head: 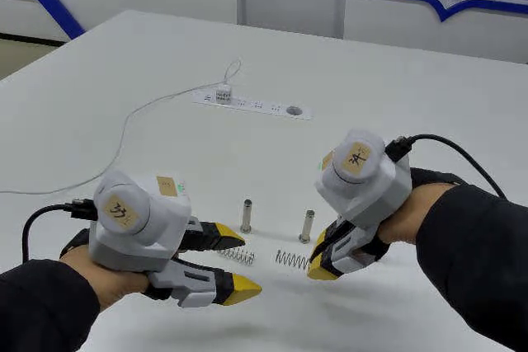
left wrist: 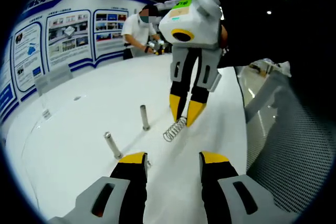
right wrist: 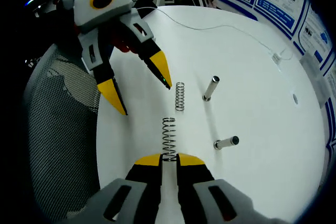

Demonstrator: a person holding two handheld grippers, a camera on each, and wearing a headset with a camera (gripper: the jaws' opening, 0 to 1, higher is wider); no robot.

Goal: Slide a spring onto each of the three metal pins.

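Nearest the person, the left hand-held gripper (head: 239, 261) sits low over the white desk (head: 165, 88), its yellow-tipped jaws spread wide with nothing clamped between them; the right hand-held gripper (head: 318, 266) angles down from the right, its jaws pinched on one end of the held spring (head: 290, 260); that spring's long axis runs across the desk, its free end pointing toward the left hand-held gripper, and whether it rests on the surface I cannot tell; the loose spring (head: 239, 255) lies flat just beside the tip of the left hand-held gripper's farther jaw, nearly in line with the held spring, a small gap between their ends; just beyond the springs the left pin (head: 246, 215) and the right pin (head: 307, 225) stand upright and apart, with bare desk all round them; farther back lies a power strip (head: 252, 105) with a thin cable (head: 124, 133) trailing left, then a chair (head: 290, 6) at the far edge; the two gripper views add the near desk edge with a mesh chair back (right wrist: 58, 129) close against it; the left gripper view adds a person (left wrist: 134, 35) standing beyond the desk's far end.
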